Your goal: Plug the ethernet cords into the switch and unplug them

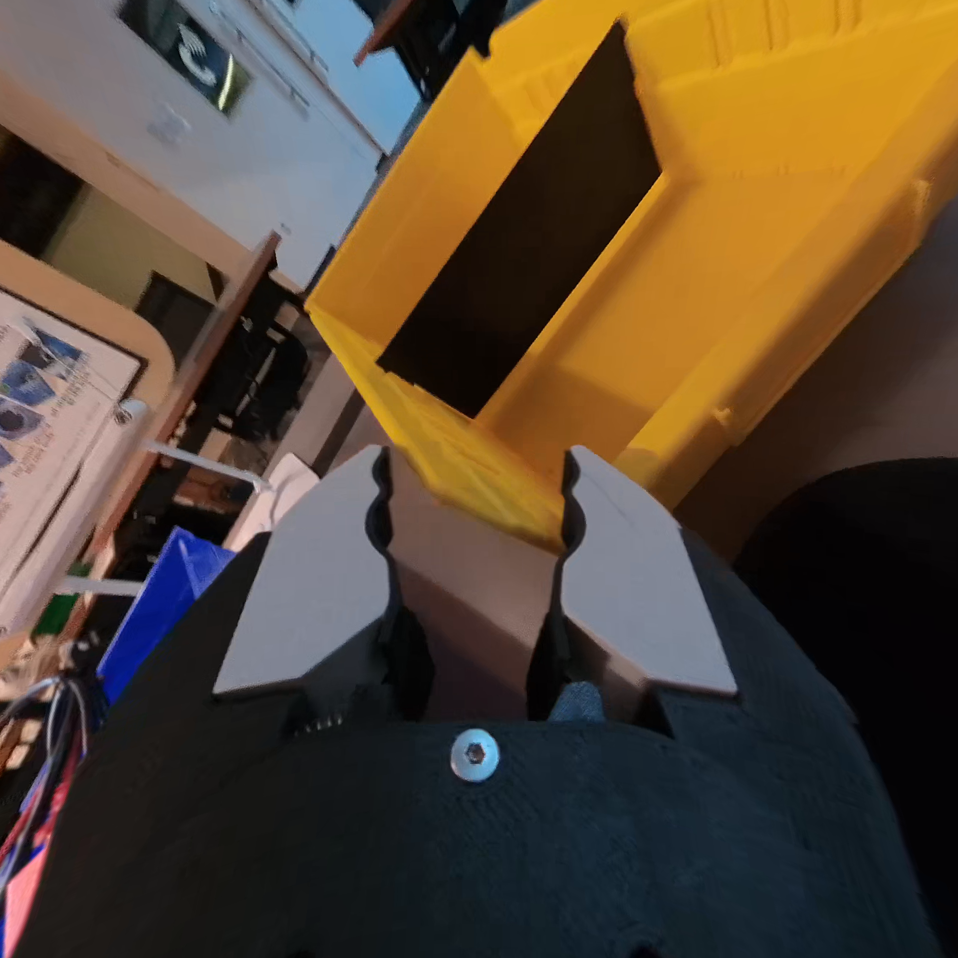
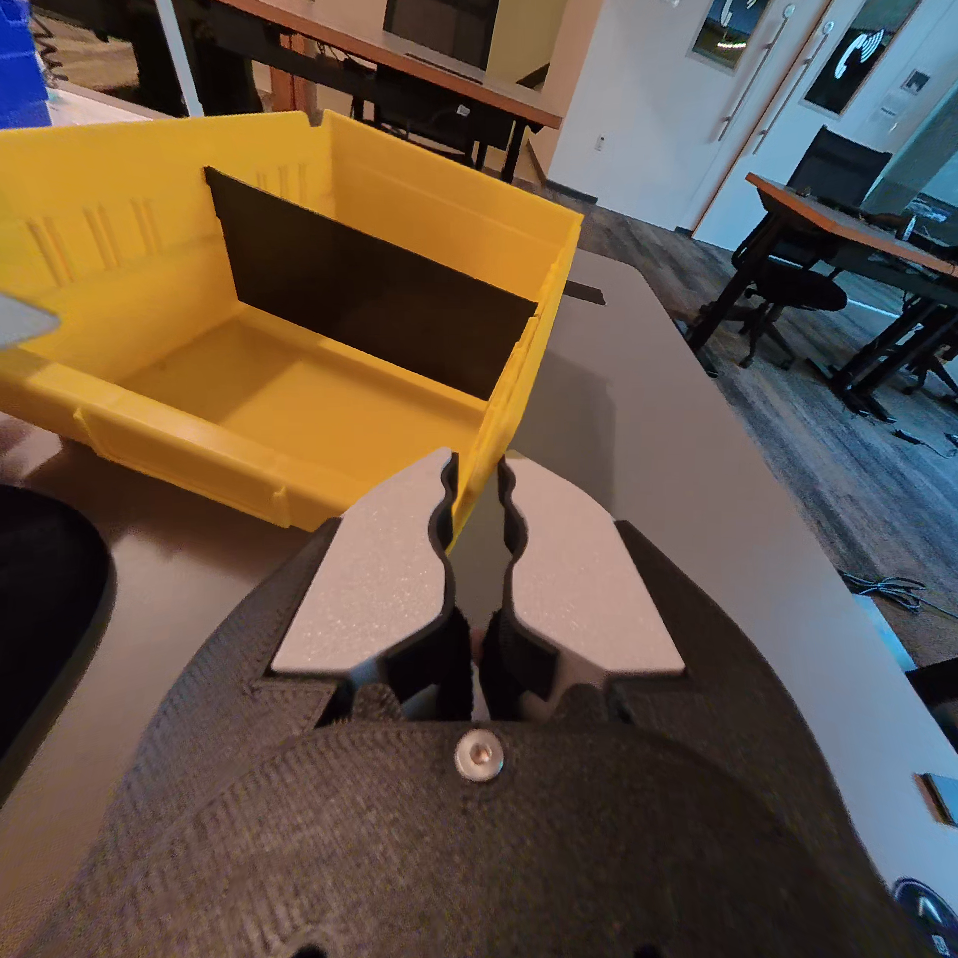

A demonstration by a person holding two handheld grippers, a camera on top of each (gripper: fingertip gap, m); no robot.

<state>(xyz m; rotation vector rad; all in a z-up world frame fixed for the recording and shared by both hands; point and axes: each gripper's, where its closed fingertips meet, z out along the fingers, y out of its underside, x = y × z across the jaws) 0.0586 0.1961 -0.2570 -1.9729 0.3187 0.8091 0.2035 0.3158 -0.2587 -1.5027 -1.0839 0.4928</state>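
Note:
No ethernet cord and no switch shows in either view. A yellow plastic bin (image 1: 726,259) with a black divider (image 1: 518,249) stands on the grey table. My left gripper (image 1: 477,456) is open, its fingers either side of the bin's near corner. In the right wrist view the bin (image 2: 129,259) is empty on the near side of the divider (image 2: 373,300). My right gripper (image 2: 477,461) is closed to a narrow gap with the bin's near right wall corner between the fingers. One of the left gripper's fingertips (image 2: 20,321) shows at the bin's left wall.
A dark round object (image 2: 41,596) lies on the table (image 2: 648,466) left of the right gripper; it also shows in the left wrist view (image 1: 855,622). A blue bin (image 1: 166,596) stands to the left. The table edge runs along the right, with desks and chairs (image 2: 793,295) beyond.

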